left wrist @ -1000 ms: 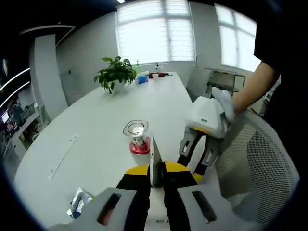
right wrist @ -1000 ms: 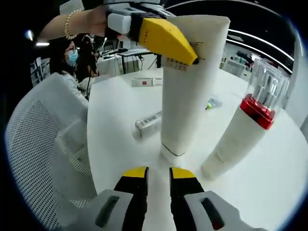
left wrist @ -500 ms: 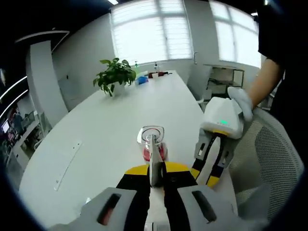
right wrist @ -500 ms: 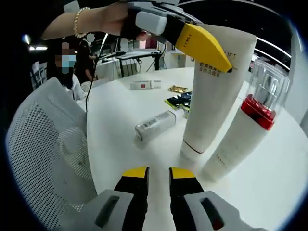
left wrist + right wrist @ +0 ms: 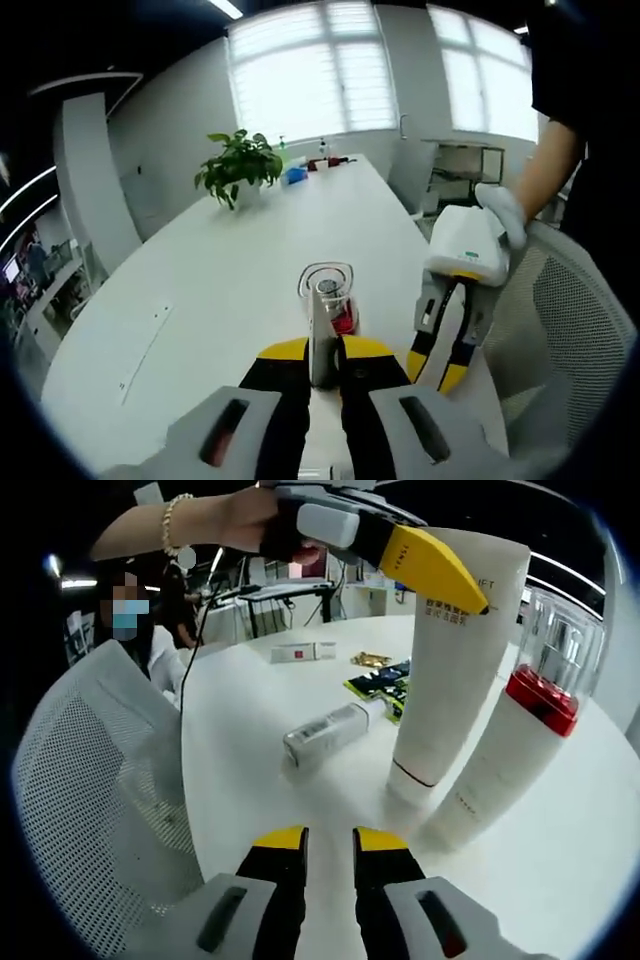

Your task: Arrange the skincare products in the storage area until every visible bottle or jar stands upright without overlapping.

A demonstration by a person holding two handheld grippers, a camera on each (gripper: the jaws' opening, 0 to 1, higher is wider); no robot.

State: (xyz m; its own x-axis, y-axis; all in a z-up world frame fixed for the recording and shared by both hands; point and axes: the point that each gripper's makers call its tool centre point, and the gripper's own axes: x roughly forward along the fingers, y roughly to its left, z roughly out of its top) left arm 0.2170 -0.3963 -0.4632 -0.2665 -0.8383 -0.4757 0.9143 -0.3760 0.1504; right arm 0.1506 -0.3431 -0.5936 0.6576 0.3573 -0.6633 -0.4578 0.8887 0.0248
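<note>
White tabletop (image 5: 300, 790) spreads below. At six o'clock the right gripper (image 5: 329, 842) hangs parted and empty. Beyond, the left gripper (image 5: 480, 608), clenched on the white tube (image 5: 450, 660), has carried it cap-down beside the red-collared bottle (image 5: 505, 755). One small bottle (image 5: 330, 730) lies flat.

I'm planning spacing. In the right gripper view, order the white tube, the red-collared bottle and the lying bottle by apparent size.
1. White tube, held at its top by the left gripper.
2. Red-collared bottle, close behind; nearness may skew this.
3. Lying bottle, farther away.
</note>
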